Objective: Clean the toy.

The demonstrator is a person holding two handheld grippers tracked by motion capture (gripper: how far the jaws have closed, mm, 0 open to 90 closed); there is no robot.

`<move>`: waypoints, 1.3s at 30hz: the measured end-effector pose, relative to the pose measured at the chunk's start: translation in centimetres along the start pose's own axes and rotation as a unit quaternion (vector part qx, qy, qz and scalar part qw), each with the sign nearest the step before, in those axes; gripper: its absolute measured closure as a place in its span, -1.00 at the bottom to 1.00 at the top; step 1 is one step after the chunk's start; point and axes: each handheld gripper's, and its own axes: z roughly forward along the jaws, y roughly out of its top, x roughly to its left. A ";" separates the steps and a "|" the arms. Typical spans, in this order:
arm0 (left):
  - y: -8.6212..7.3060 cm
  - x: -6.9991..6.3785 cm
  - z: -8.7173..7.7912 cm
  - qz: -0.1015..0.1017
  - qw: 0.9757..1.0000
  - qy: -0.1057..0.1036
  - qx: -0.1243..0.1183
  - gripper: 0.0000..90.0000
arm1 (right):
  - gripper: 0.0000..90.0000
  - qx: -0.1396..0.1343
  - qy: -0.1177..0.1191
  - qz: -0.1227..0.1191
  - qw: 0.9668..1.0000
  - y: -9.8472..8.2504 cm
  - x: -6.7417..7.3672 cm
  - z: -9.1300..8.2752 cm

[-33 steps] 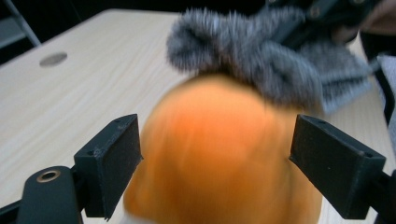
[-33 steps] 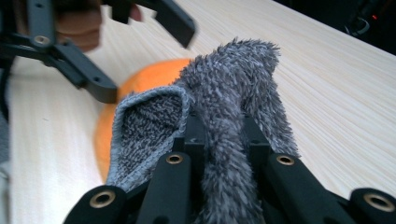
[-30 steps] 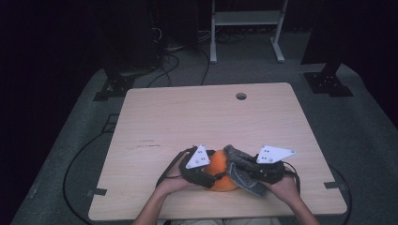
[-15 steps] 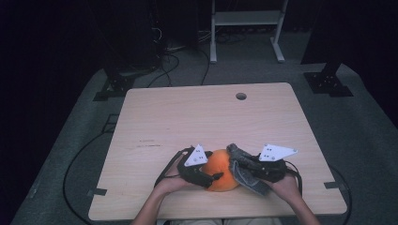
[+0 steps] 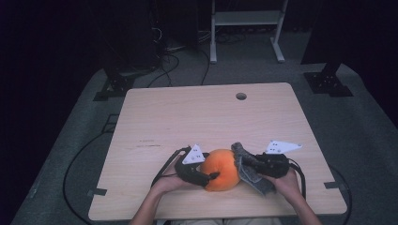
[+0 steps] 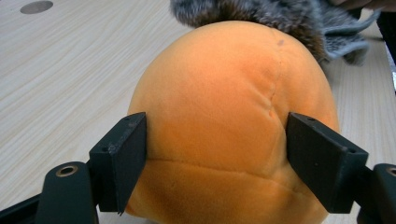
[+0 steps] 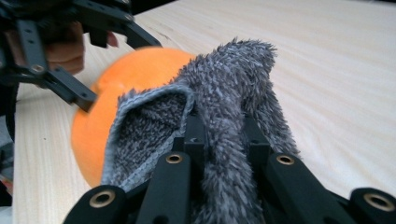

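Note:
An orange plush ball (image 5: 221, 168) rests on the wooden table (image 5: 197, 117) near its front edge. My left gripper (image 5: 212, 176) reaches it from the left; in the left gripper view its two black pads (image 6: 122, 158) press the sides of the ball (image 6: 224, 93), and the jaws have just been closing on it. My right gripper (image 5: 256, 165) is shut on a grey fuzzy cloth (image 5: 248, 169) that lies against the ball's right side. In the right gripper view the cloth (image 7: 229, 93) rises between the shut jaws, with the ball (image 7: 126, 74) behind it.
A round cable hole (image 5: 241, 96) sits near the table's far edge. Bare tabletop stretches beyond the ball. A white shelf frame (image 5: 246, 18) and black cables (image 5: 164, 65) are on the floor behind the table.
The right gripper has drawn the grey cloth off the top of the ball toward its right side and lower. The left gripper stays at the ball, its jaws a little narrower.

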 end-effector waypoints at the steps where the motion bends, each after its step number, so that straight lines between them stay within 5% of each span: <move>1: 0.0 0.0 0.0 0.002 1.000 -0.001 0.001 -0.50 | 0.70 0.007 -0.006 0.001 1.000 -0.2 -0.3 0.0; 5: -0.1 -0.3 -0.1 0.010 1.000 -0.010 -0.005 -0.51 | 0.70 0.033 -0.032 0.005 0.999 -1.1 -1.0 -0.6; 11: 0.2 -0.8 -0.1 0.033 0.999 -0.014 -0.002 -0.51 | 0.70 -0.019 -0.003 0.013 1.000 0.0 -0.5 -1.1; 17: 0.3 -0.9 -0.1 0.037 0.999 -0.014 -0.003 -0.51 | 0.70 0.040 -0.022 0.012 0.999 -1.1 -0.8 -0.6; 23: 0.6 -1.5 0.2 0.049 0.999 -0.012 -0.004 -0.51 | 0.69 -0.030 0.006 -0.015 0.999 1.3 0.8 -1.4; 26: 0.9 -1.8 0.2 0.055 0.998 -0.016 -0.004 -0.53 | 0.69 -0.011 0.018 -0.038 0.999 1.8 1.9 -0.5; 30: 1.5 -1.3 -0.4 0.039 0.999 -0.021 -0.020 -0.70 | 0.70 0.001 0.009 -0.045 0.999 0.9 2.4 -0.2; 32: 1.6 -0.9 -0.2 0.027 1.000 -0.003 -0.006 -0.83 | 0.69 0.006 0.007 -0.052 0.999 0.8 2.5 -0.7; 35: 1.2 -0.4 0.9 -0.010 1.000 -0.018 0.022 -0.92 | 0.69 0.006 0.010 -0.052 0.999 0.7 2.6 -0.8; 37: 0.9 -0.5 1.4 -0.013 1.000 -0.023 0.016 -0.89 | 0.69 0.008 0.008 -0.055 0.998 0.7 2.7 -0.8; 39: 0.9 -0.8 1.2 -0.002 1.000 -0.017 0.011 -0.65 | 0.69 0.009 0.003 -0.053 0.999 0.7 2.6 -0.9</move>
